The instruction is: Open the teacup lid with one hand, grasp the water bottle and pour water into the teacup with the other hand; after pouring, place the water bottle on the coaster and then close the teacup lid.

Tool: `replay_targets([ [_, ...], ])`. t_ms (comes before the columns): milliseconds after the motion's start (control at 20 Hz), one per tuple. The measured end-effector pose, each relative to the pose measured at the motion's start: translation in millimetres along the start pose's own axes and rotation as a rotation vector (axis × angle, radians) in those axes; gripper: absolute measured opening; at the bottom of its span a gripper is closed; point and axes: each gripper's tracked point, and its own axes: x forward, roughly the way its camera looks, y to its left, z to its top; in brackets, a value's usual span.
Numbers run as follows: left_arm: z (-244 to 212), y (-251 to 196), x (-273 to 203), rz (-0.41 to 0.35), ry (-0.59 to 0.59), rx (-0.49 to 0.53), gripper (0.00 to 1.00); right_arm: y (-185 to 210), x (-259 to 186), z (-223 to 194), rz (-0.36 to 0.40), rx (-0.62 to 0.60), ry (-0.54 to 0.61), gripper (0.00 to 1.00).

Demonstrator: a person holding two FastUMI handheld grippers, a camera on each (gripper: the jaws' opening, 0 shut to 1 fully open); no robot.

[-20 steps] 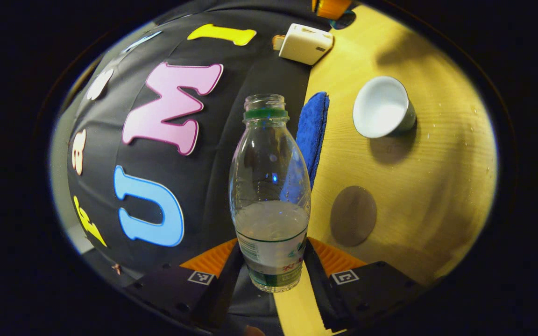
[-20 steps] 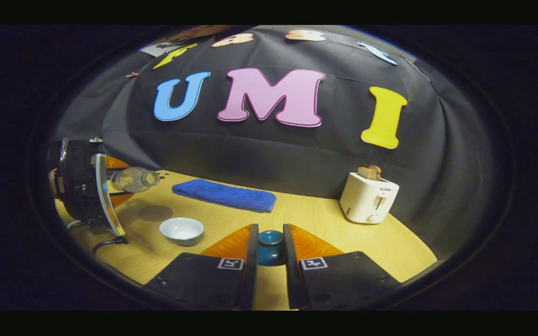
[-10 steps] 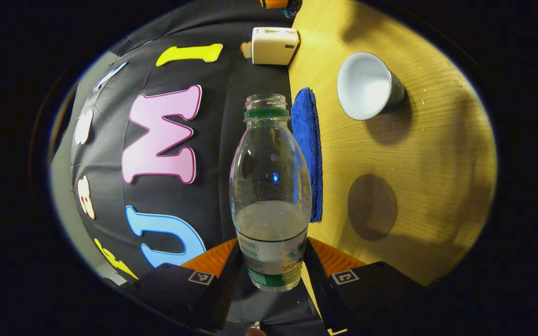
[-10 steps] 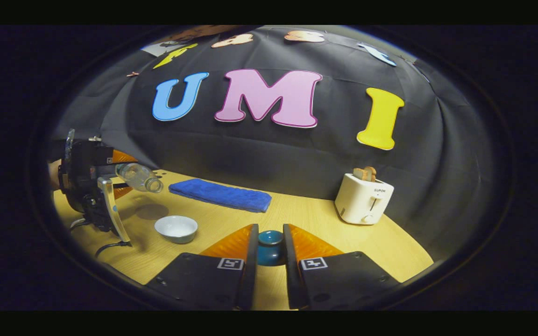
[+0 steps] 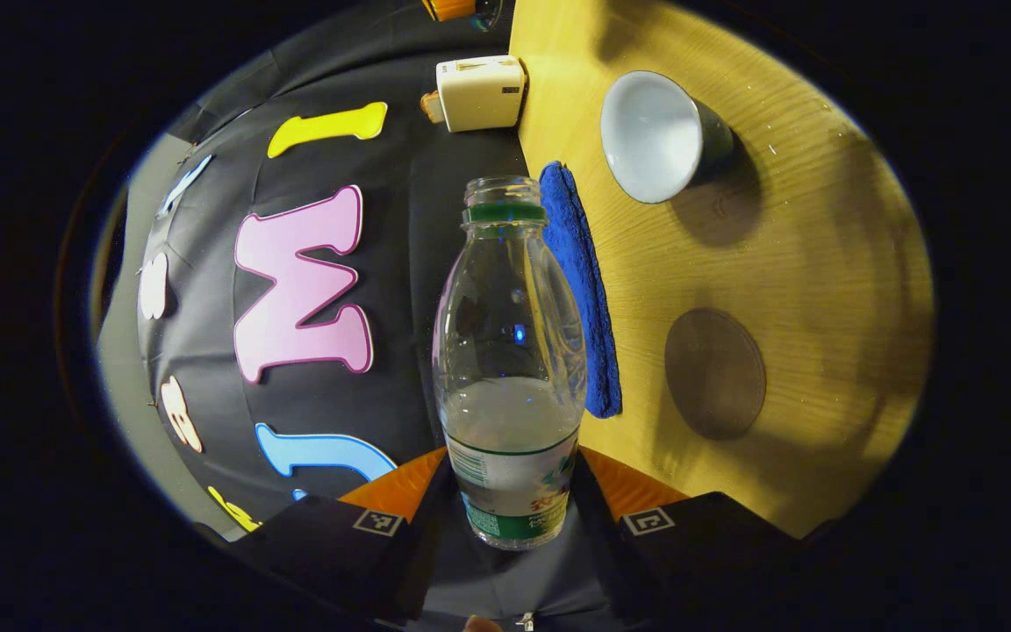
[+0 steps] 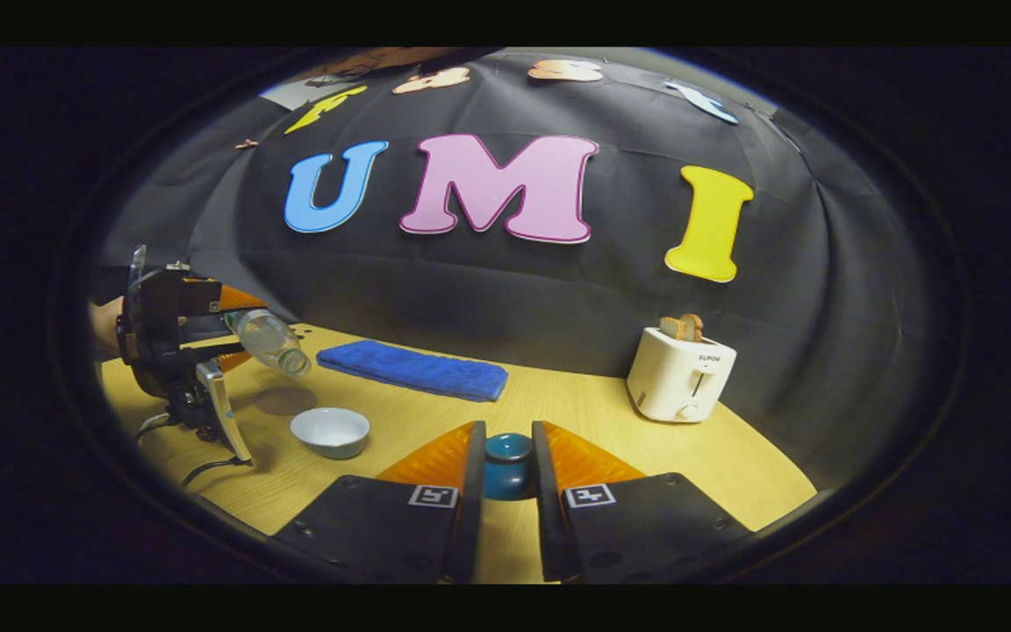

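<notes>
- Left tongs (image 5: 514,518): clamped on the lower, labelled part of the water bottle (image 5: 510,351), one finger on each side. Bottle uncapped, water filling roughly the lower third. Grip sits low, so a firm squeeze is advisable while tipping to keep the neck from swinging.
- Seen from the right gripper view, the left tongs (image 6: 233,329) hold the water bottle (image 6: 270,341) tilted with its mouth angled down, above and slightly to the side of the teacup (image 6: 330,431). No stream visible; pour judged not yet begun.
- Teacup (image 5: 656,136) lies ahead and to the right of the left tongs, open, white inside, standing on the surface (image 5: 813,263). Recommendation: bring the mouth over the cup's centre before adding tilt, then tip slowly; the cup is shallow and wide, so splash is the main risk.
- Coaster (image 5: 714,373): dark round disc nearer the left tongs than the teacup, to their right, bare. Destination for the bottle after pouring.
- Right tongs (image 6: 507,470): closed on the teacup lid (image 6: 507,463), a blue knobbed piece held between the fingers just above the surface. Hold it clear of the pour path.
- Farther off: blue cloth (image 6: 413,369) beyond the teacup; toaster (image 6: 679,377) ahead and to the right of the right tongs, near the wall.
</notes>
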Motion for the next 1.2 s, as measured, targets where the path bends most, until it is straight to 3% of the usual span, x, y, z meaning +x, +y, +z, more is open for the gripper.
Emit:
replay_targets([
  [250, 3.2, 1.0, 1.2, 0.007, -0.010, 0.024, 0.76, -0.6, -4.5, 1.2, -0.003, -0.020, -0.009, 0.34],
  [300, 4.6, 1.3, 2.1, 0.008, -0.012, 0.029, 0.76, -0.4, -5.6, 2.6, -0.001, -0.017, -0.012, 0.29],
  [400, 5.4, 2.0, 2.1, 0.012, -0.018, 0.040, 0.76, -0.9, -6.4, 2.1, -0.002, -0.013, -0.013, 0.34],
  [450, 5.1, 2.5, 1.7, 0.015, -0.019, 0.046, 0.76, -0.8, -7.1, 2.6, -0.002, -0.012, -0.013, 0.24],
  [500, 4.5, 2.2, 1.3, 0.017, -0.021, 0.049, 0.76, -2.2, -6.9, 1.8, -0.005, -0.012, -0.013, 0.24],
  [550, 3.9, 1.1, 2.3, 0.017, -0.021, 0.051, 0.76, -2.6, -7.8, 1.9, -0.004, -0.011, -0.014, 0.34],
  [800, 2.5, 4.8, 5.1, 0.032, -0.029, 0.085, 0.76, -2.3, -9.4, 1.1, -0.006, -0.005, -0.013, 0.34],
  [1200, 2.9, 29.3, 11.6, 0.119, -0.081, 0.152, 0.76, -2.6, -14.4, 5.1, -0.009, 0.011, -0.023, 0.34],
])
